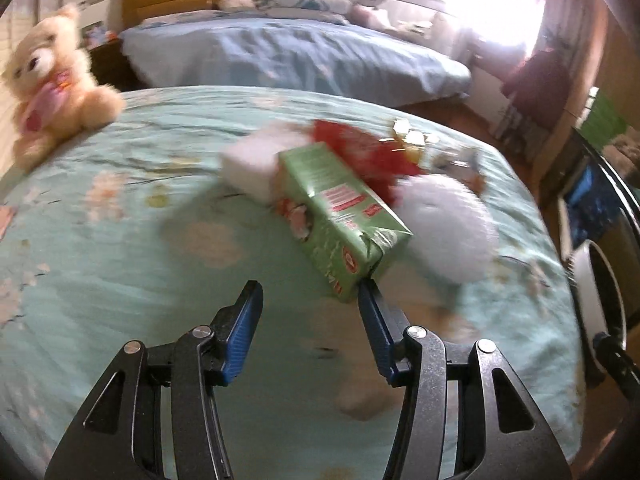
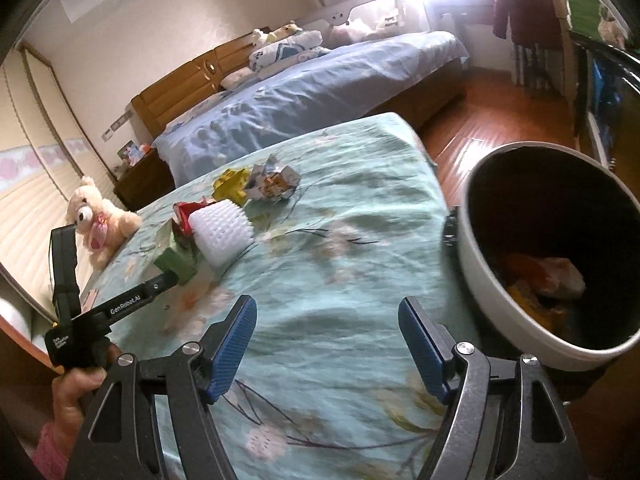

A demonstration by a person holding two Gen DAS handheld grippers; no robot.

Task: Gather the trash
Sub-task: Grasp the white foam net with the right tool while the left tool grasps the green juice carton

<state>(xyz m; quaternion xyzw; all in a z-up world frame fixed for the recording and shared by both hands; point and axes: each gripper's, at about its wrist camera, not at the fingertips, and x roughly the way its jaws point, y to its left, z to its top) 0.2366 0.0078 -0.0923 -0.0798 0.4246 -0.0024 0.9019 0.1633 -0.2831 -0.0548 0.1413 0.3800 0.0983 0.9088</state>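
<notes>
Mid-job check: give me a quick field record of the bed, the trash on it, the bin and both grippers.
surface: bed with a floral green sheet
trash on bed: green carton, red wrapper, yellow wrapper, crumpled wrapper
other items: white bristly brush, teddy bear
bin: round bin beside the bed, some trash already inside
left gripper: jaws open, nothing between them, one fingertip right at the carton's near end
right gripper: jaws open, empty, over bare sheet
</notes>
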